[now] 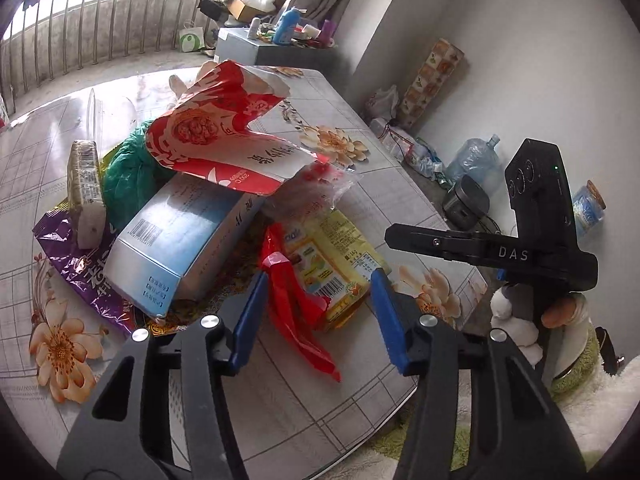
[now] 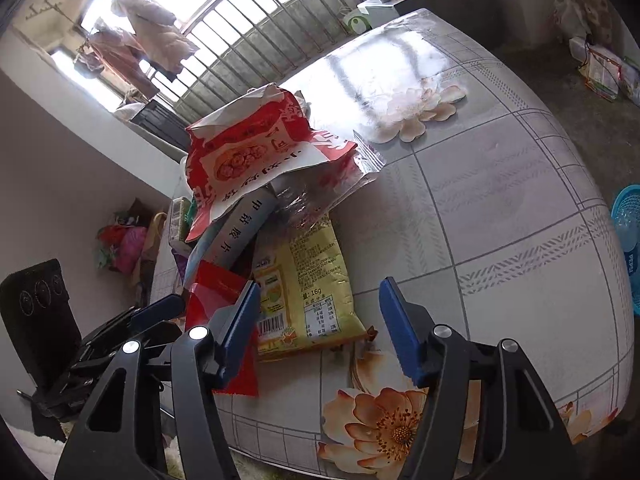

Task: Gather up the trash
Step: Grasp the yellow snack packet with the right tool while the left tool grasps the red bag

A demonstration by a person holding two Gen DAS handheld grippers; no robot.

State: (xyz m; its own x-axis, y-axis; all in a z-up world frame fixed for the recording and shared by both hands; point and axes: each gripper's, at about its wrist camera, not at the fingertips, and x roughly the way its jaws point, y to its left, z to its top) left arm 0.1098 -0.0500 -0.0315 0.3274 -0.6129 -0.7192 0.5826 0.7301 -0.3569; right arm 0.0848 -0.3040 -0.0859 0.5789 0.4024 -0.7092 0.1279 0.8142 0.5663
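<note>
A heap of trash lies on the flowered table (image 1: 304, 400): a red-and-white bag (image 1: 224, 128) on top, a blue-white box (image 1: 180, 236), a green bag (image 1: 124, 176), a purple wrapper (image 1: 80, 264), a yellow packet (image 1: 336, 264) and a red wrapper (image 1: 296, 312). My left gripper (image 1: 320, 296) is open; its blue pads straddle the red wrapper and the yellow packet's near end without pressing on them. My right gripper (image 2: 320, 312) is also open over the yellow packet (image 2: 304, 276), its left pad at the packet's edge beside the red wrapper (image 2: 216, 292). Each tool shows in the other's view.
The table's near edge (image 2: 280, 452) runs just under both grippers. A blue basket (image 2: 628, 240) stands off the table's right side. A water jug (image 1: 476, 160), bags and a small cabinet (image 1: 256, 46) with bottles stand on the floor behind.
</note>
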